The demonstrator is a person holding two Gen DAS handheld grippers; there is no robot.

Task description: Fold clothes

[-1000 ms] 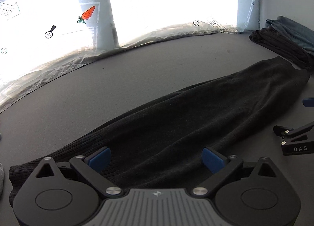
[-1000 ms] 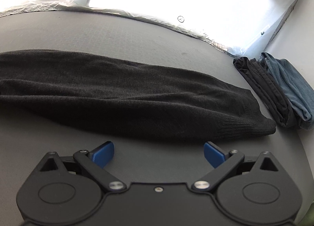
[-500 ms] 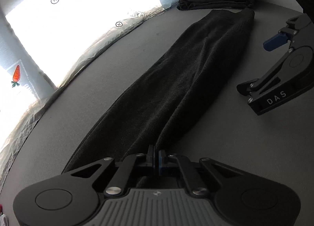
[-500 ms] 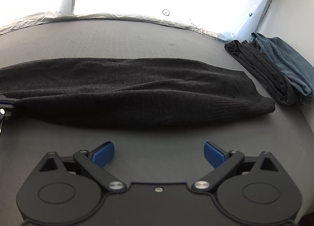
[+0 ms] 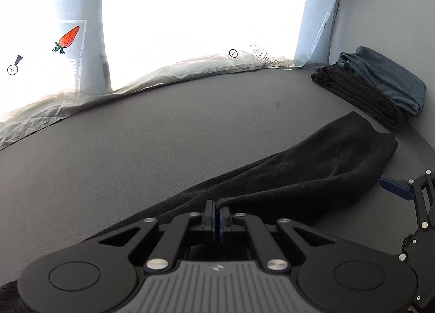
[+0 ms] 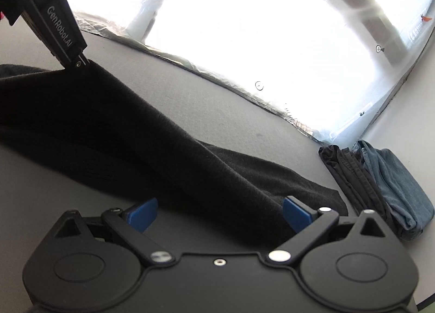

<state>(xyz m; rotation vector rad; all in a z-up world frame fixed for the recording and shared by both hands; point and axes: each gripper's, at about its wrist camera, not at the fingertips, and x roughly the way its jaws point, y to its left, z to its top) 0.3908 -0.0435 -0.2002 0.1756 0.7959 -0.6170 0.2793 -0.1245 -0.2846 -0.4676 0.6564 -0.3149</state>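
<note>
The left gripper (image 5: 217, 216) is seen with its jaws clenched on an edge of the black garment (image 5: 312, 177), which is lifted at that end and slopes down to the grey worktop (image 5: 163, 136), where its ribbed far end lies flat. The right gripper (image 6: 218, 215) is held with its jaws released and empty, just beside the near edge of the garment (image 6: 168, 158). Near the garment's far end, a stack of folded clothes (image 6: 380, 177), dark and blue, is seen against the wall.
</note>
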